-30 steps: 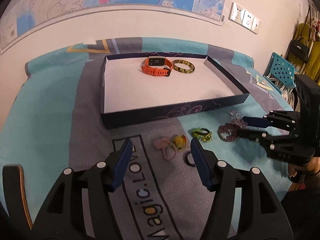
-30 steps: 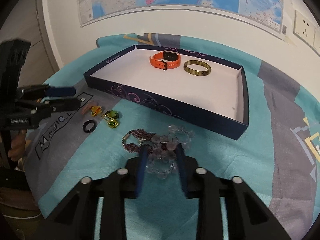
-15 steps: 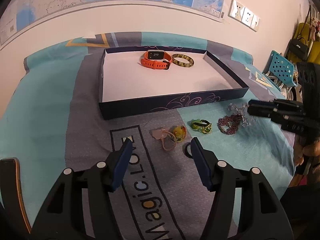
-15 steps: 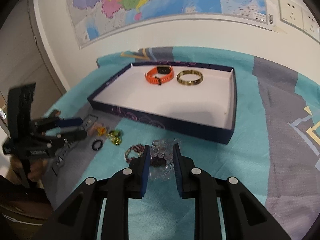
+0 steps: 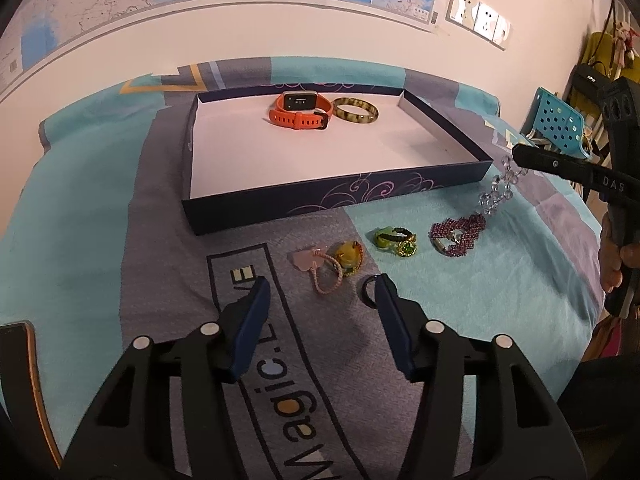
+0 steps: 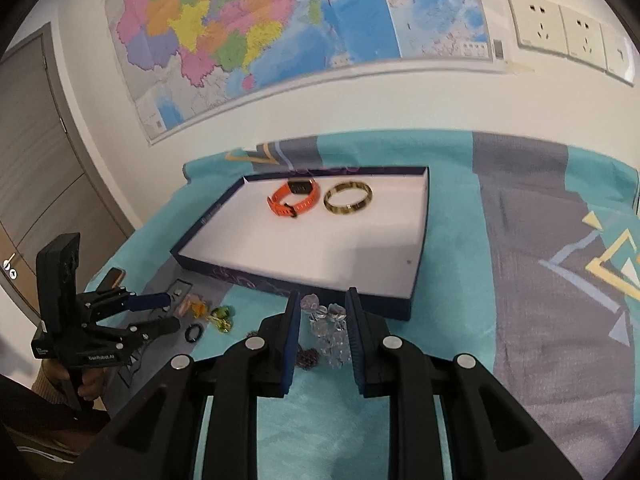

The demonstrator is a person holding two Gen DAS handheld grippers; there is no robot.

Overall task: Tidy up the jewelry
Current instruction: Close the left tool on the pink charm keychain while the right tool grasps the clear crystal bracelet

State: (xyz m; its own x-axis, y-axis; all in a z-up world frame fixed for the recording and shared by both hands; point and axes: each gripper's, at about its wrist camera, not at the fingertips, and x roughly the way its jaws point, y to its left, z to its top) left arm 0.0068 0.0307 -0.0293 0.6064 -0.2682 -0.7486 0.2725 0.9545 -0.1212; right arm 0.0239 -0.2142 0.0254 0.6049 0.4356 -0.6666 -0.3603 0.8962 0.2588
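Observation:
A dark blue tray with a white floor holds an orange watch and a mottled bangle. My right gripper is shut on a clear crystal bracelet, which hangs lifted near the tray's front right corner. On the cloth lie a purple beaded bracelet, a green ring, a yellow and pink hair tie and a black ring. My left gripper is open and empty above the cloth, just short of the black ring.
The table is covered by a teal and grey cloth. A wall with a map and sockets stands behind the tray. A blue perforated chair is at the right. A phone edge lies at the near left.
My right gripper has closed on the crystal bracelet and lifted it off the cloth toward the tray's corner. My left gripper has stayed open and pulled back slightly.

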